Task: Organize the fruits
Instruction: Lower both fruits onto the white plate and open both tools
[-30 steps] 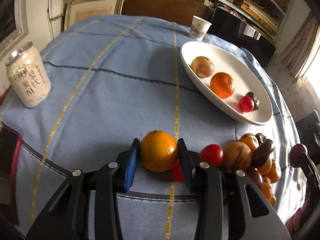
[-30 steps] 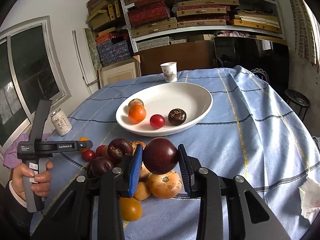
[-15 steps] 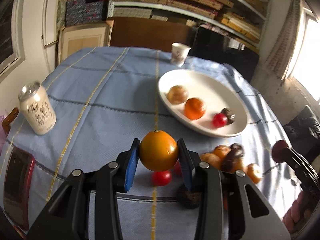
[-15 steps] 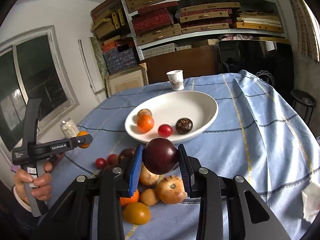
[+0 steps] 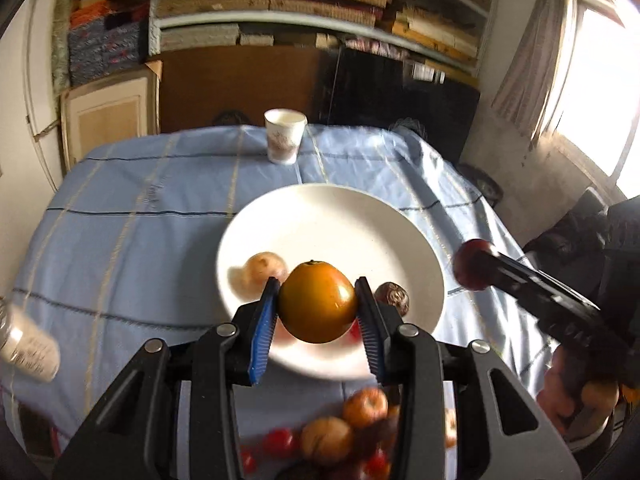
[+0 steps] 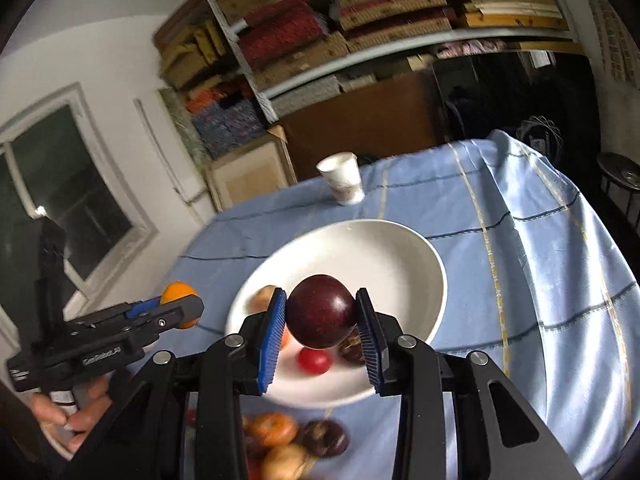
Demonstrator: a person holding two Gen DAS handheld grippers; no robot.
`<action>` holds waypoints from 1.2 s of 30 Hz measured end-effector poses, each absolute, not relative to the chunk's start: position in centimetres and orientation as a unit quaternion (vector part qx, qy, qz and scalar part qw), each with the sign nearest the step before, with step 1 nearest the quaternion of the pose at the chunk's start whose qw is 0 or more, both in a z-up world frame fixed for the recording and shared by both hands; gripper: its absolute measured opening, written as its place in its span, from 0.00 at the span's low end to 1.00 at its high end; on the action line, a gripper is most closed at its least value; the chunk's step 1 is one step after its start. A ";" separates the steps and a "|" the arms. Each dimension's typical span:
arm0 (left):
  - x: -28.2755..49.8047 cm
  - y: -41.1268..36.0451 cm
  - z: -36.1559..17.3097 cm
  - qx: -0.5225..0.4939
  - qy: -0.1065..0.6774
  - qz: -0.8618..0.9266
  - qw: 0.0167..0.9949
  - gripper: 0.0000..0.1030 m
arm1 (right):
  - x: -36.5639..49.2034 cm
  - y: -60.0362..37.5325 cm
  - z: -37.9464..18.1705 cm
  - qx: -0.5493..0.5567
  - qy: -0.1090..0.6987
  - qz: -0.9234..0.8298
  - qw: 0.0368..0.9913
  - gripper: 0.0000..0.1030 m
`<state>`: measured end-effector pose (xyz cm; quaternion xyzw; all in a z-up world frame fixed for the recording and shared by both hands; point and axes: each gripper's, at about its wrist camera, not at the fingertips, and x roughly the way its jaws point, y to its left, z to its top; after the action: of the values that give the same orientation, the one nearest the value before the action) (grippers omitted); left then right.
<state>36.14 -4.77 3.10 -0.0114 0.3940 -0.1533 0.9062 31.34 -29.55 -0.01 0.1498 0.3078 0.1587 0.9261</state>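
My left gripper is shut on an orange, held in the air over the near part of the white oval plate. My right gripper is shut on a dark red plum, also above the plate. On the plate lie a tan fruit, a dark wrinkled fruit and a small red tomato. A pile of loose fruit lies on the blue cloth in front of the plate. In the left wrist view the right gripper with the plum comes in from the right.
A paper cup stands at the table's far edge behind the plate. A drink can is at the left edge. The blue checked tablecloth drapes over the table's right side. Shelves of boxes and a brown board stand behind.
Both grippers rose from the fruit pile and moved forward over the plate, each carrying its fruit. The plate now sits directly under both.
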 end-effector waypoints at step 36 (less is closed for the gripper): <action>34.9 -4.2 1.8 0.027 0.396 -0.089 0.913 0.92 | 29.9 -29.8 -1.0 0.124 0.299 0.159 0.933 0.52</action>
<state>34.86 -4.19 1.76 0.0269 0.3964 -0.0891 0.9134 29.91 -29.78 -0.97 0.1241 0.2985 0.1592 0.9328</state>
